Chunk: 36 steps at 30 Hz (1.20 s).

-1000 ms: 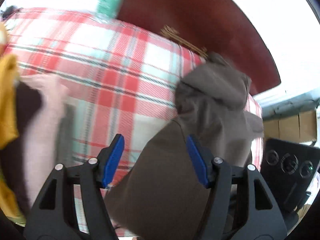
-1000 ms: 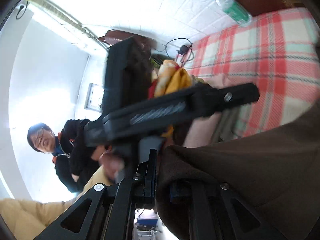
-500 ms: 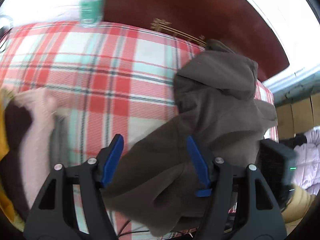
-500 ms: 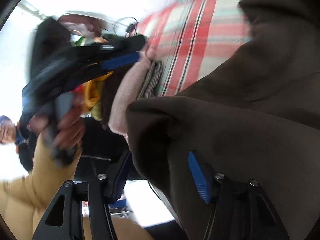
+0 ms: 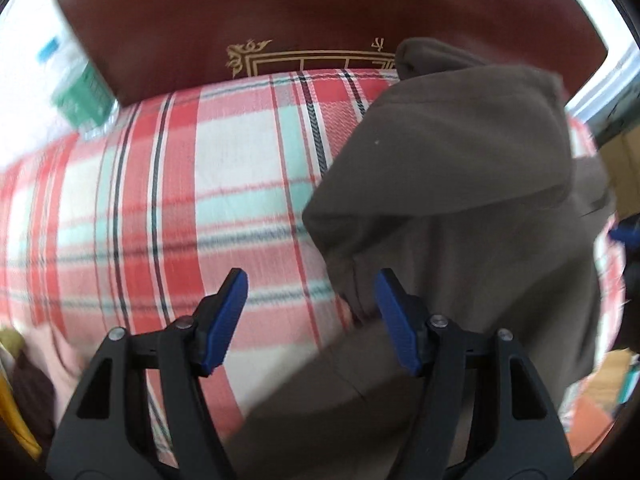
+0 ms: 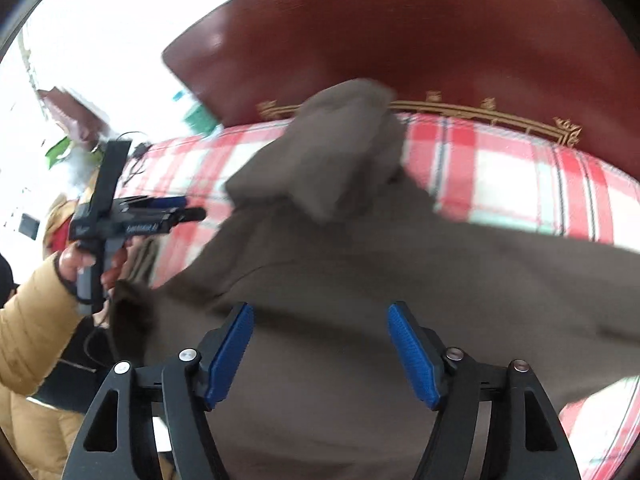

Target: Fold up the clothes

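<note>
Spreading across the plaid bed (image 5: 180, 200), the brown hoodie (image 5: 460, 200) lies beneath both grippers, fingers apart; only the right wrist view shows the left gripper (image 6: 188, 212), held at far left.

the brown hoodie (image 5: 460, 184) is matt, soft cloth. the plaid sheet (image 5: 180, 200) looks woven (slightly coarse). the headboard (image 5: 320, 8) is glossy wood.

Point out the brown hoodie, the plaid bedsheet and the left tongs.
brown hoodie (image 5: 460, 184): left wrist view, on its hood.
plaid bedsheet (image 5: 224, 184): left wrist view, bare middle.
left tongs (image 5: 310, 308): left wrist view, between the tips.
</note>
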Each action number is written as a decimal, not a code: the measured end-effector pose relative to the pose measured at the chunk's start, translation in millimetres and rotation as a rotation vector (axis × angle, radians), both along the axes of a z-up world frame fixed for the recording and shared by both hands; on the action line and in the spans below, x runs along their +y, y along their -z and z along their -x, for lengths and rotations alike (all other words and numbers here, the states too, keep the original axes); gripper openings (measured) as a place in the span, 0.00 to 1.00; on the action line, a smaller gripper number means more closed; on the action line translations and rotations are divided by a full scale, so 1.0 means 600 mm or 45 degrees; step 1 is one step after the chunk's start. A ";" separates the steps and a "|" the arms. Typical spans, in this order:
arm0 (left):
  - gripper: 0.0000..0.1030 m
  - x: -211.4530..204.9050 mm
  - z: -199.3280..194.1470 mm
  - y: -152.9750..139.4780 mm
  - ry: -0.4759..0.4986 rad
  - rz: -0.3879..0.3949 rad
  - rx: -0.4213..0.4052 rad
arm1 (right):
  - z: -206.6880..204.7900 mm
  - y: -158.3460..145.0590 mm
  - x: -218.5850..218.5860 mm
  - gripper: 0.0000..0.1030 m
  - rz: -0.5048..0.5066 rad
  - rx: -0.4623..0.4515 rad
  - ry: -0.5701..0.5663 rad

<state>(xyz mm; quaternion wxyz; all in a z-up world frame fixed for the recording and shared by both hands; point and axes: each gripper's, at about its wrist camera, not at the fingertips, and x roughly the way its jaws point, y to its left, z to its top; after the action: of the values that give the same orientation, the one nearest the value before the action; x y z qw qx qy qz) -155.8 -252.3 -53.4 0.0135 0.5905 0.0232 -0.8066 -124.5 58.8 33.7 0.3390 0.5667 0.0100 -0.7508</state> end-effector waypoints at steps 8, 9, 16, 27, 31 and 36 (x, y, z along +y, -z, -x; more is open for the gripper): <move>0.66 0.077 0.030 -0.015 0.130 0.198 0.067 | 0.153 0.053 0.011 0.70 -0.015 0.005 -0.020; 0.66 0.088 0.029 -0.019 0.151 0.200 0.073 | 0.167 0.061 0.010 0.70 -0.023 0.000 -0.042; 0.66 0.187 0.034 -0.014 0.342 0.359 0.131 | 0.216 0.148 -0.040 0.70 -0.072 -0.095 -0.315; 0.37 0.224 0.142 0.002 0.196 0.320 0.105 | 0.238 0.145 -0.022 0.18 0.207 -0.178 -0.298; 0.36 0.232 0.171 -0.061 0.146 0.191 0.208 | 0.228 0.078 0.044 0.16 0.365 -0.102 -0.182; 0.36 0.240 0.201 -0.129 0.103 0.068 0.351 | 0.213 0.006 0.175 0.15 0.482 0.062 0.074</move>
<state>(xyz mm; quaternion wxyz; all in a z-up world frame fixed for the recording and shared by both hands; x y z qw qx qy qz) -276.4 -108.5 23.9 -0.0064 0.4741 -0.0204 -0.8802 -252.3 163.8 29.8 0.4175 0.4746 -0.1395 -0.7622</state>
